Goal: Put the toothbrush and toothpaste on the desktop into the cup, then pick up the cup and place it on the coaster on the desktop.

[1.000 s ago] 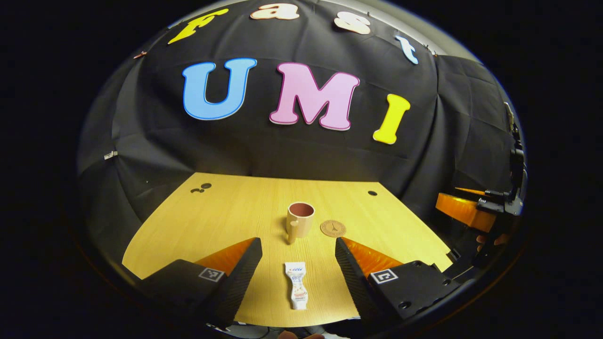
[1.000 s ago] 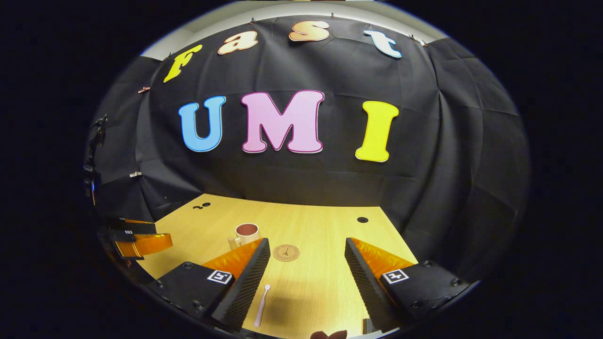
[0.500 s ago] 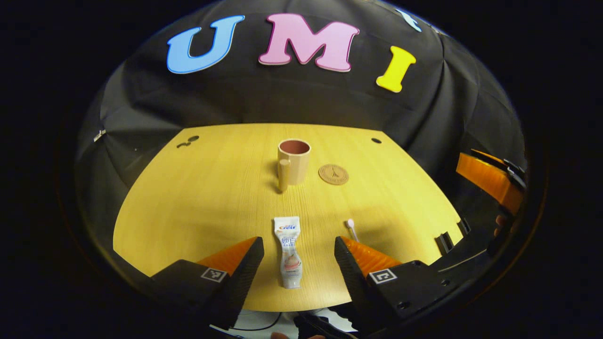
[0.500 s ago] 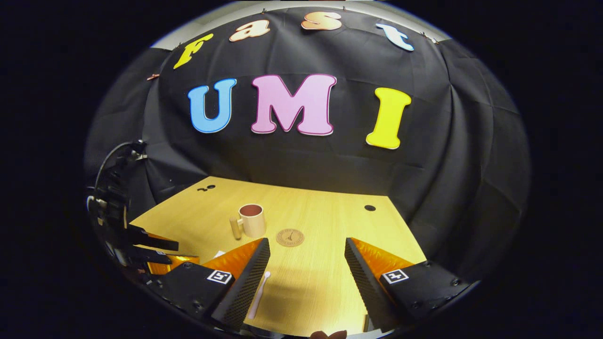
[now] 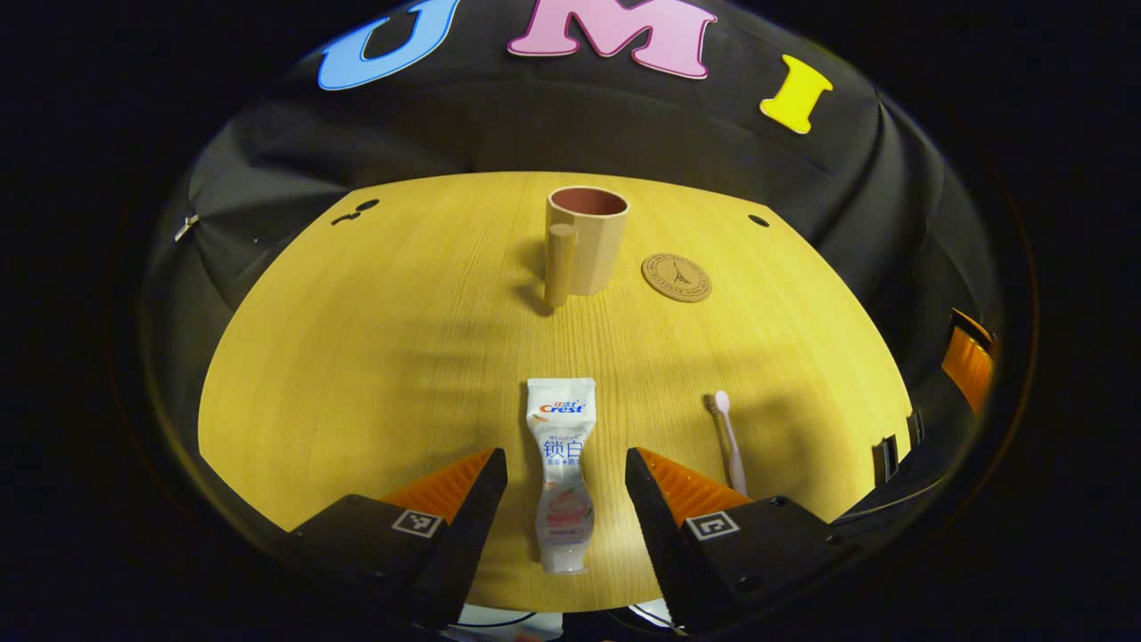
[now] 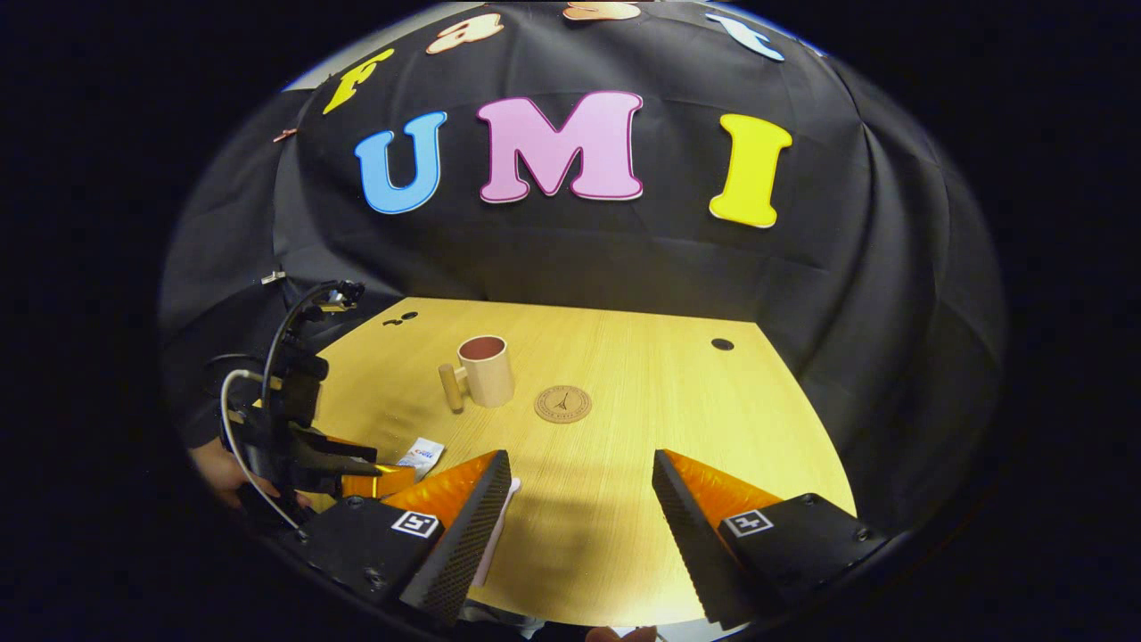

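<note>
A white toothpaste tube (image 5: 560, 473) lies lengthwise on the wooden desk (image 5: 383, 357), its cap end between the fingers of my open left gripper (image 5: 563, 517), neither finger touching it. A pink toothbrush (image 5: 727, 434) lies just right of that gripper. Farther back stands a beige cup (image 5: 584, 239) with a peg-like handle, and a round cork coaster (image 5: 677, 277) lies to its right. In the right gripper view, my right gripper (image 6: 579, 517) is open above the desk's near edge, the toothbrush (image 6: 496, 526) beside its left finger. The cup (image 6: 485, 371), coaster (image 6: 562, 403) and toothpaste's flat end (image 6: 421, 454) show beyond.
The left gripper (image 6: 330, 464) and the hand holding it, with cables, appear at the left of the right gripper view. Small dark holes (image 5: 759, 219) mark the desk's far corners. The black cloth wall closes the back and sides.
The left gripper has tilted down and moved forward, so the toothpaste now lies between its fingers. The right gripper rose and tipped slightly; the left gripper has come further into its view.
</note>
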